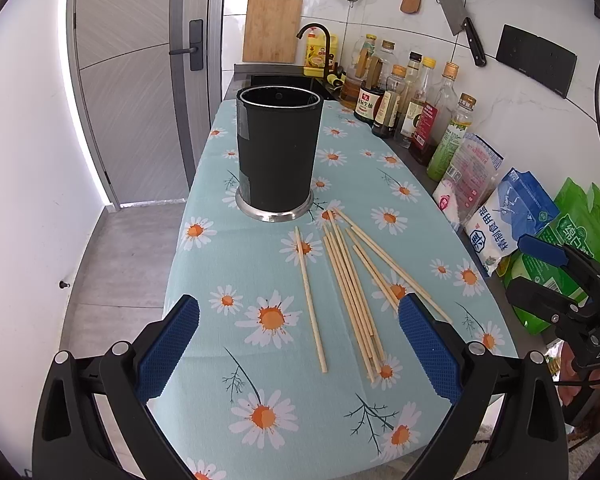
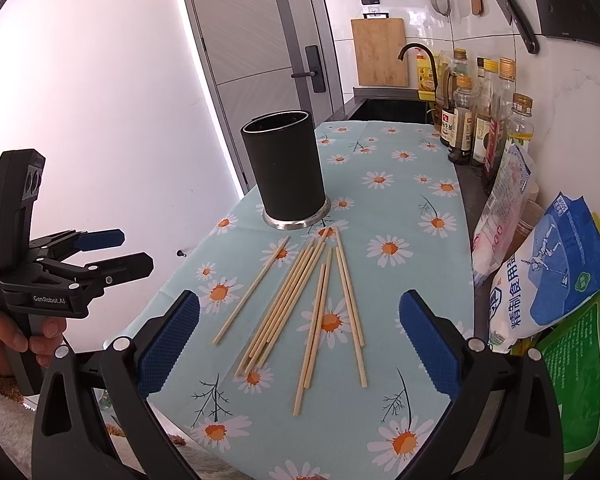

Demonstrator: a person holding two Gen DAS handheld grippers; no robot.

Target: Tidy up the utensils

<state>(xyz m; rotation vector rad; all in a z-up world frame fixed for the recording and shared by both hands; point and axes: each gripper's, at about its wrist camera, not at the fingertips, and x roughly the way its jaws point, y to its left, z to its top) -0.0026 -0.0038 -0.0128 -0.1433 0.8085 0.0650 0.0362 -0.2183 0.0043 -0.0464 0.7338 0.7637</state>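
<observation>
Opening step, nothing yet picked up. Left gripper (image 1: 299, 344) spread wide and empty, held above the near end of the cloth; same for the right gripper (image 2: 299, 344), jaws wide apart with nothing between the blue pads (image 2: 168, 344). Chopsticks (image 1: 348, 292) lying loose and flat on the daisy tablecloth (image 1: 260, 400), fanned in a rough bundle, one stick (image 1: 310, 300) set apart to the left, far tips close to the holder's base. Black holder (image 1: 278, 152) upright on its metal foot just beyond them; contents not visible from here. Judged next: descend on a few sticks, close across them, tilt upright and drop into the holder mouth. Thin sticks flat on cloth likely to roll or slip; low, square approach needed.
</observation>
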